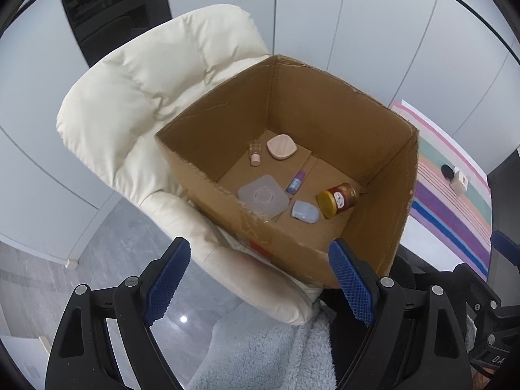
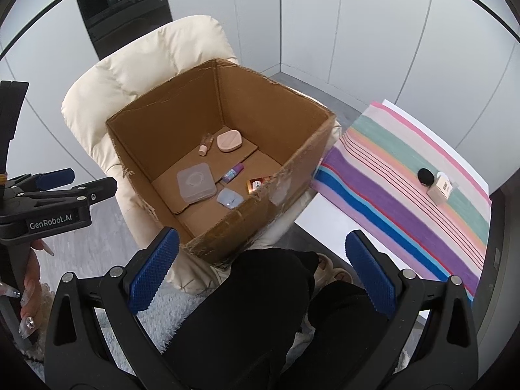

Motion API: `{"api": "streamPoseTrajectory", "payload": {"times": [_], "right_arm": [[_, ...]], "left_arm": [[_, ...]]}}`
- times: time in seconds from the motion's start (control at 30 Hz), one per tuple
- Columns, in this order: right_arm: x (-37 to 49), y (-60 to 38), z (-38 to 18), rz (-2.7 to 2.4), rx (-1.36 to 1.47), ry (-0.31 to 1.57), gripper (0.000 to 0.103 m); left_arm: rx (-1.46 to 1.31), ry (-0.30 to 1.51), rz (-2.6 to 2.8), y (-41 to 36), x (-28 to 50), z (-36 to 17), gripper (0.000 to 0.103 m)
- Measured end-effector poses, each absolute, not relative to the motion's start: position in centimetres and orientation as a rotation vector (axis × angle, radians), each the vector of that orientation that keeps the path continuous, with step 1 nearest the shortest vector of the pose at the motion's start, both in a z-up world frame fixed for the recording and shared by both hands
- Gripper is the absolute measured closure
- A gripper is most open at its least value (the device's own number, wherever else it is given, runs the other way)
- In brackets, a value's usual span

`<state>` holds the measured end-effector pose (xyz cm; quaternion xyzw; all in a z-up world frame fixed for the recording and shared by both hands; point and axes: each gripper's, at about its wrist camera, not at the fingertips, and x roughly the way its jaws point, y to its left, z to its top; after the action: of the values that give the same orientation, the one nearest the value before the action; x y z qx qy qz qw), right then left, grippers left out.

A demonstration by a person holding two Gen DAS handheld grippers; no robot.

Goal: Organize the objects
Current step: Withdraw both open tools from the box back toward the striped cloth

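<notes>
An open cardboard box (image 1: 325, 123) (image 2: 276, 120) rests on a cream padded chair (image 1: 136, 104) (image 2: 123, 91). On its floor lie a clear square case (image 1: 261, 196) (image 2: 196, 183), a pink compact (image 1: 282, 146) (image 2: 229, 140), a small glass vial (image 1: 255, 152) (image 2: 204, 144), a purple tube (image 1: 295, 183) (image 2: 232, 172), a pale blue case (image 1: 305, 213) (image 2: 230, 199) and a gold-lidded jar (image 1: 336, 199) (image 2: 256, 184). My left gripper (image 1: 260, 284) hovers open and empty before the box's near wall. My right gripper (image 2: 261, 271) is open and empty too, above a dark trouser leg.
A striped cloth (image 2: 406, 175) (image 1: 455, 195) covers a table right of the box, carrying a black round object (image 2: 425, 175) and a small beige box (image 2: 440, 190). A light fluffy rug (image 1: 260, 351) lies on the floor. A hand (image 2: 27, 292) grips the left tool's handle.
</notes>
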<state>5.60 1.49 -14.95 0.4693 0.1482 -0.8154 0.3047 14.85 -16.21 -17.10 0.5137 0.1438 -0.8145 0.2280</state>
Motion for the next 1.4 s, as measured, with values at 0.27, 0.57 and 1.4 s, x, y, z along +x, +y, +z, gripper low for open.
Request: {"api": "streamPoseTrajectory", "payload": {"times": [0.27,0.57,1.4], "right_arm": [[4.1,5.3,-14.7,-2.252,1.282,0.338,0.000],[2.3,13.5,-14.0,-2.419,1.340,0.240,0.000],[-0.8,34.9,-15.8,-2.718,1.544,-0.111,0.000]], "left_arm": [[1.466,0.310,-2.332,-12.4,11.3,-16.9,0.015],[1.516,0.146,-2.472,-4.8,6.1,-16.3,0.015],[1.608,-0.070,-2.606,8.2,-2.6,-17.9,0.015]]}}
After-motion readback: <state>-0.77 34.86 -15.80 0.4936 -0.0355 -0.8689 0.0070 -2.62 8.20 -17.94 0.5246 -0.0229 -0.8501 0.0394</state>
